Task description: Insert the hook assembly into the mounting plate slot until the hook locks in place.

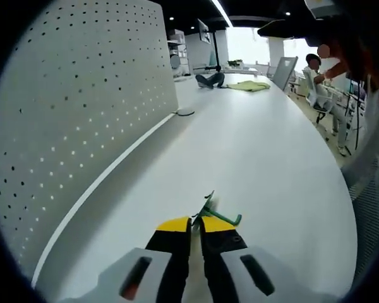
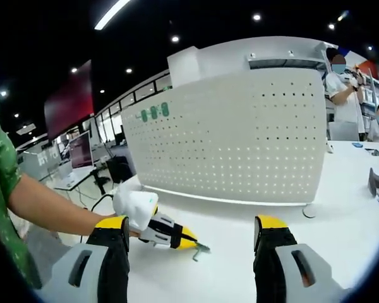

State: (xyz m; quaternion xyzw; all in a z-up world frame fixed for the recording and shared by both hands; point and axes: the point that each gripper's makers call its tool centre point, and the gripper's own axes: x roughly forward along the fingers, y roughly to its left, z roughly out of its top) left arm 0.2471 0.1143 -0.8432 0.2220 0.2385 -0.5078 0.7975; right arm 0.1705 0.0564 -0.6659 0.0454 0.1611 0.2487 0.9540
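In the left gripper view my left gripper (image 1: 196, 223) is shut on a small green hook assembly (image 1: 223, 218), which sticks out past the yellow jaw tips just above the white table (image 1: 259, 145). The white perforated mounting plate (image 1: 82, 107) stands upright along the left. The right gripper view shows that same plate (image 2: 240, 139) straight ahead. There the left gripper (image 2: 191, 242), held by a gloved hand, carries the hook (image 2: 201, 250) low over the table, well short of the plate. My right gripper (image 2: 191, 222) is open with nothing between its jaws.
A small round disc (image 1: 185, 113) lies at the plate's foot. A dark object (image 1: 210, 80) and a green cloth (image 1: 249, 86) lie at the far end of the table. People sit and stand to the right (image 1: 316, 76). A person's bare arm (image 2: 44, 205) reaches in from the left.
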